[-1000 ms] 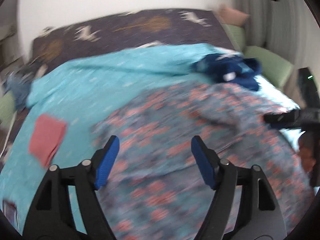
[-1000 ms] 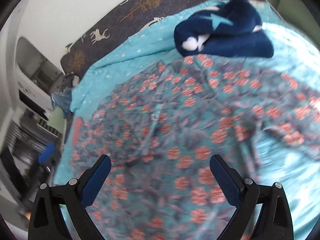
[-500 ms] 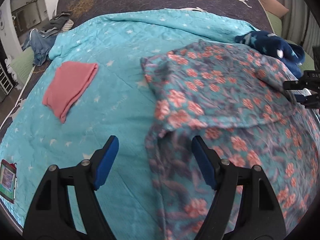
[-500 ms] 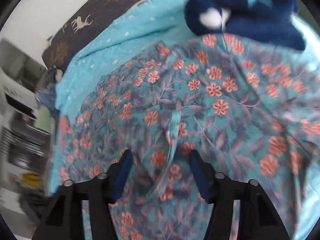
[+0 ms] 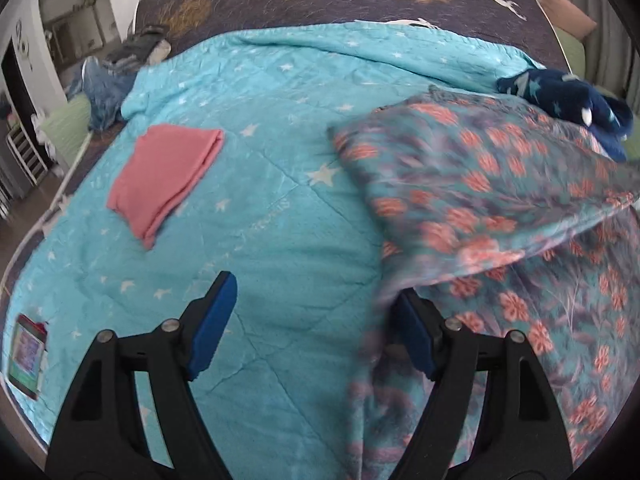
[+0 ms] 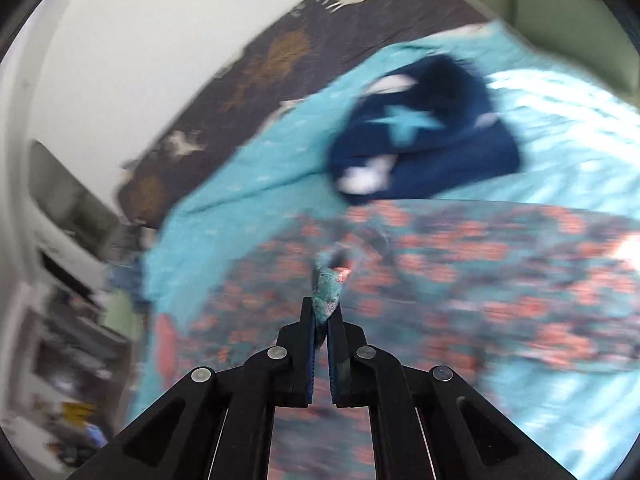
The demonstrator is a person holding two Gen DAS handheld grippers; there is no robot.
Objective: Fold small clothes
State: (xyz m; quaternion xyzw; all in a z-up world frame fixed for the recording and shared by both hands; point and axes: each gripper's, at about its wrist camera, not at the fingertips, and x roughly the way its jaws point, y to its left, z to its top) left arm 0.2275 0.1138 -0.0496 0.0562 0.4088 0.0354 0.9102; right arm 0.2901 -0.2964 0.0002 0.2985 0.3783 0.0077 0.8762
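A teal floral garment point(image 5: 480, 184) with coral flowers lies on the turquoise star quilt point(image 5: 260, 208), one part lifted and folded over the rest. My left gripper point(image 5: 316, 320) is open, its right finger at the garment's left edge, the cloth partly covering that pad. My right gripper point(image 6: 323, 320) is shut on a bunched fold of the floral garment point(image 6: 460, 264) and holds it up above the bed. A folded pink garment point(image 5: 164, 176) lies to the left on the quilt. A dark blue star-print garment point(image 5: 580, 100) lies crumpled at the far right and shows in the right wrist view point(image 6: 424, 152).
A dark bedcover with deer print point(image 5: 360, 0) lies beyond the quilt. A phone point(image 5: 26, 354) rests at the quilt's near left corner. Jeans and dark clothes point(image 5: 112, 76) are piled at the far left. Green cushions point(image 6: 568, 24) sit at the right.
My right gripper has shut on a fold of the floral garment and lifted it. My left gripper has moved left, so the garment's edge now lies at its right finger.
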